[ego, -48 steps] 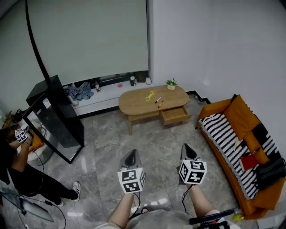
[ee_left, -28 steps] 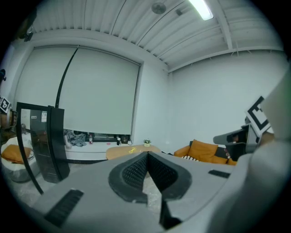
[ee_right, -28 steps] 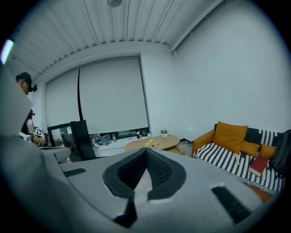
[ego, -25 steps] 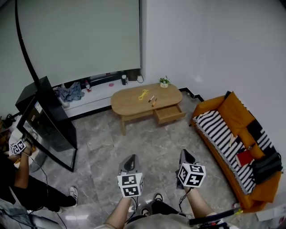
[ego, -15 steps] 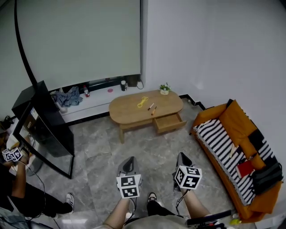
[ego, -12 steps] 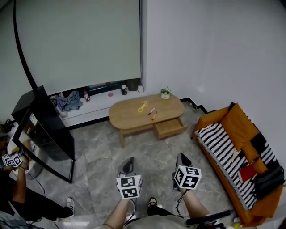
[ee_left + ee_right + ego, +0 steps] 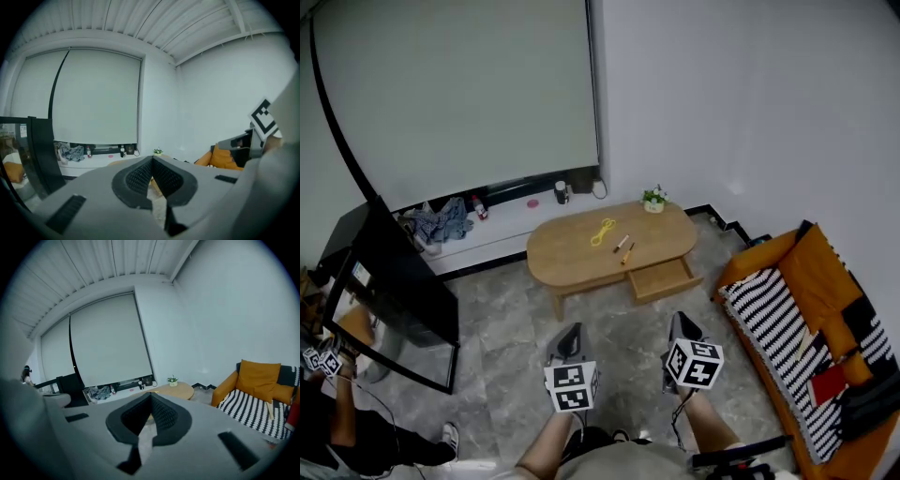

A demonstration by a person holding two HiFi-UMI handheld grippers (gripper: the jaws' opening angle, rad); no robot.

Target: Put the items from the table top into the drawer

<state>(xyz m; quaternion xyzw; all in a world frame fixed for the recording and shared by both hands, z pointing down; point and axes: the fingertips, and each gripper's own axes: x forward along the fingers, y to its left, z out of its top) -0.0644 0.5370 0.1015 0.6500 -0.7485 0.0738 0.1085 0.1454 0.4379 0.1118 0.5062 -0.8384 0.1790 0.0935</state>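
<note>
An oval wooden table [image 7: 572,258] stands ahead by the wall. On its top lie a yellow cable [image 7: 602,231] and two markers [image 7: 621,244], with a small potted plant [image 7: 653,199] at the far right end. Its drawer [image 7: 667,277] is pulled open at the front right. My left gripper [image 7: 571,335] and right gripper [image 7: 682,325] hang side by side over the floor, well short of the table. Both are shut and hold nothing. The left gripper view shows its pads [image 7: 140,176] pressed together. In the right gripper view the pads [image 7: 164,414] meet at the tip.
A black screen on a stand [image 7: 394,291] stands to the left, with a person [image 7: 328,412] beside it. An orange sofa with a striped blanket [image 7: 806,319] fills the right side. Clothes [image 7: 441,223] and bottles lie on the low ledge behind the table. Grey tiled floor [image 7: 619,319] lies between me and the table.
The view has shifted across the floor, and the table now looks a little nearer and larger. Both grippers travelled along side by side and stayed shut.
</note>
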